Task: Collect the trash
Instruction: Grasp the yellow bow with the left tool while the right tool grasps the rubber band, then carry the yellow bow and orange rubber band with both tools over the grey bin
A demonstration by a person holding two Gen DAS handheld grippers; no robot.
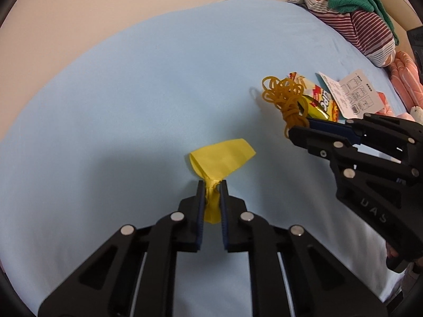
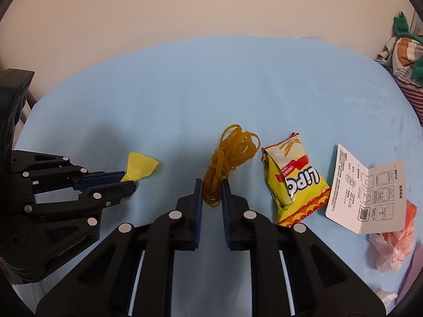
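Note:
My left gripper is shut on a yellow paper scrap just above the light blue sheet; it also shows in the right wrist view with the scrap. My right gripper is shut on a bundle of yellow-brown rubber bands; it shows in the left wrist view with the bands. A yellow Lipo snack wrapper lies right of the bands, also in the left wrist view.
A white folded instruction leaflet lies right of the wrapper, with a crumpled orange-white plastic bag beside it. A pile of striped and green clothes sits at the bed's far right. A beige wall stands behind the bed.

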